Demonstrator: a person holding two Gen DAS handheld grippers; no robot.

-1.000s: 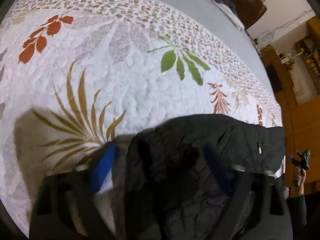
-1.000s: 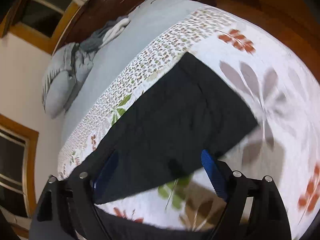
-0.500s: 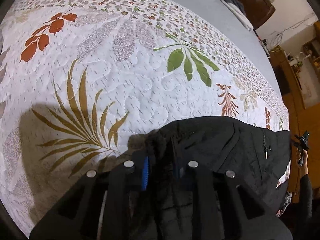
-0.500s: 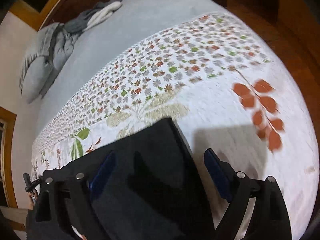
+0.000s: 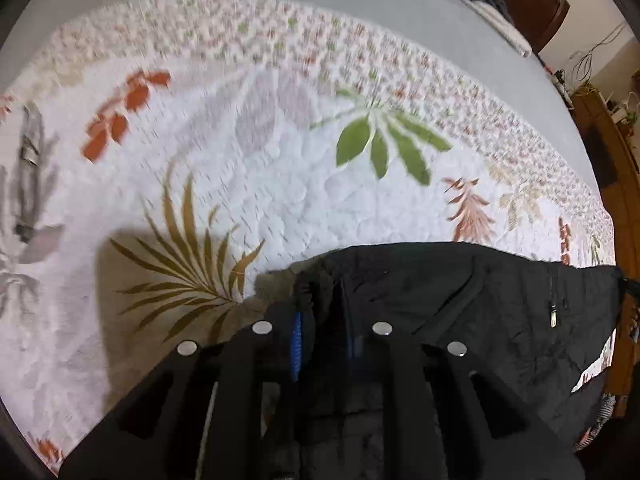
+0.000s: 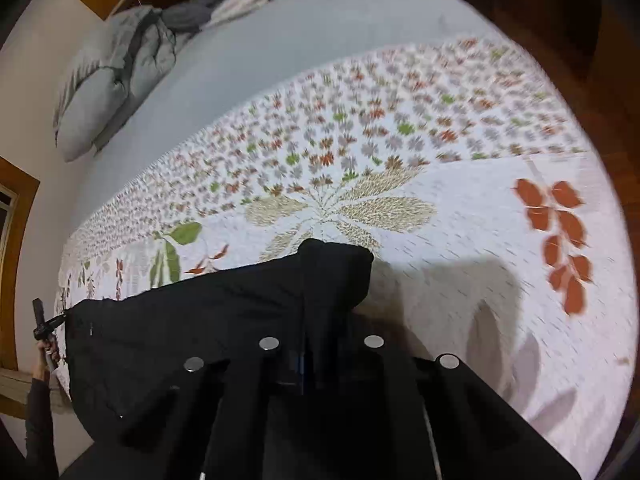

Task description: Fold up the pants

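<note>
Flat, black pants (image 5: pixel 460 304) lengthwise along quilt (image 5: pixel 280 184)

We see a wide bed with a plain grey sheet (image 6: pixel 360 40). Across it lies a white quilted coverlet printed with leaves (image 5: pixel 280 184), and on that the black pants (image 5: pixel 460 300) (partly bunched). Rumpled grey bedding (image 6: pixel 104 76) sits at the far end.

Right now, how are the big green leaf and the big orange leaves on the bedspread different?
In the left wrist view, the green leaf fans out from one point; the orange leaves line up along a stem. The green leaf lies above the black pants; the orange leaves lie far to the left. Both are printed on the white quilt.
</note>
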